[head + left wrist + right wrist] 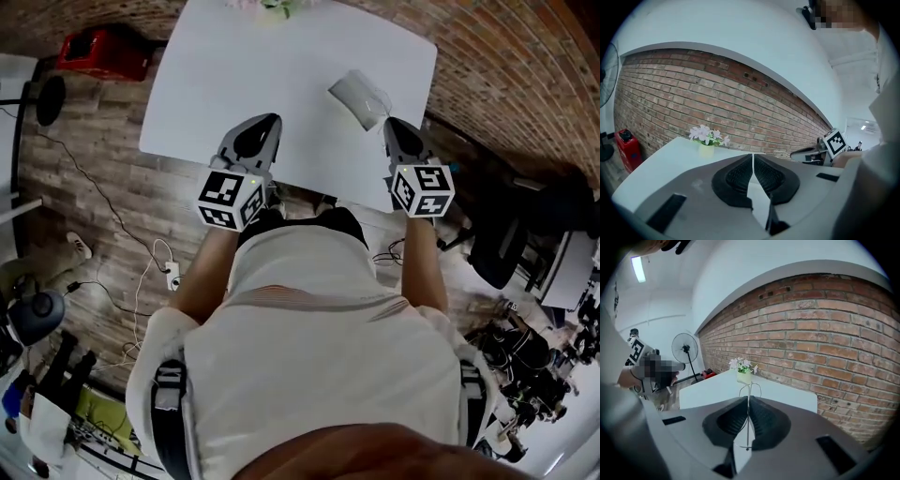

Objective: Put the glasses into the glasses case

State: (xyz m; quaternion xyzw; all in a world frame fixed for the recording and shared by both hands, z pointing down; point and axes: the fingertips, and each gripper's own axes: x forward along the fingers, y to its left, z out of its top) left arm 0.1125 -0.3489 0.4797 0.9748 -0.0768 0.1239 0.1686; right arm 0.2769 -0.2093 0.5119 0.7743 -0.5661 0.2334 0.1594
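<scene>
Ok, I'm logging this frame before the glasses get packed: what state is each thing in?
left gripper: shut, nothing between its jaws.
right gripper: shut on the glasses.
glasses: clamped in the right gripper, not in the case.
glasses case: lying on the table; open or closed cannot be told.
flower pot: upright.

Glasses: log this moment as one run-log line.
right gripper: shut on glasses | left gripper: shut, empty | glasses case: on table, ahead of right gripper | glasses not yet in case
</scene>
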